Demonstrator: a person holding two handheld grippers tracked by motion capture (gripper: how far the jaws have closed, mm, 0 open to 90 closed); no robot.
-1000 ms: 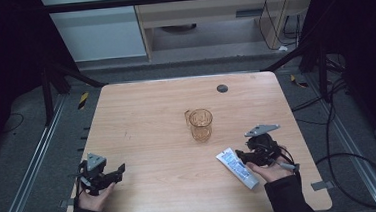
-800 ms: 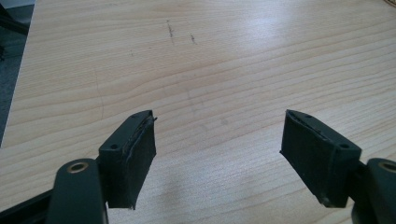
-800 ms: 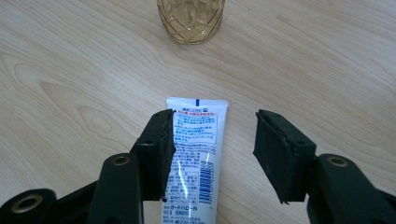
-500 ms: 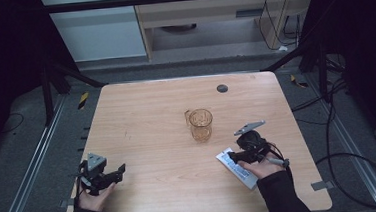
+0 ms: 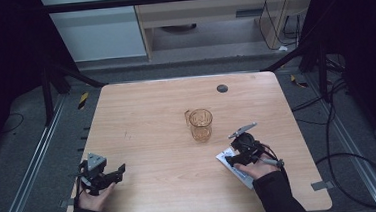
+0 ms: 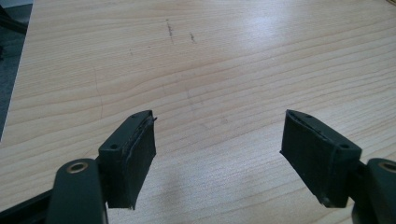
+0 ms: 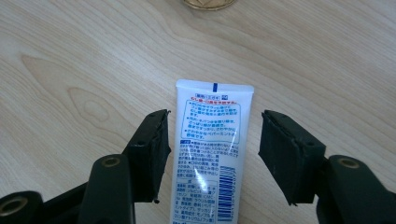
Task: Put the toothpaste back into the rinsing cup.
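Note:
A white tube with blue and red print (image 7: 210,140) lies flat at the front right of the wooden table (image 5: 141,114). My right gripper (image 7: 214,116) is low over the tube (image 5: 244,178) with a jaw on each side of it. A gap shows on both sides, so the pads do not touch it. Those jaws have just been opening. In the high view the right gripper (image 5: 231,159) points left, toward the tube's flat end. An amber glass mug (image 5: 200,125) stands upright mid-table, and its base (image 7: 208,3) is just beyond the tube. My left gripper (image 5: 115,173) rests open at the front left, with nothing between its jaws (image 6: 219,121).
A small black disc (image 5: 222,88) sits near the table's far edge. Cables run over the floor at the right (image 5: 339,140). Bare wood stretches between the two grippers and to the left of the mug.
The right gripper has moved left and lower, onto the tube, so its jaws now straddle it. The left gripper, the mug and the tube have stayed in place.

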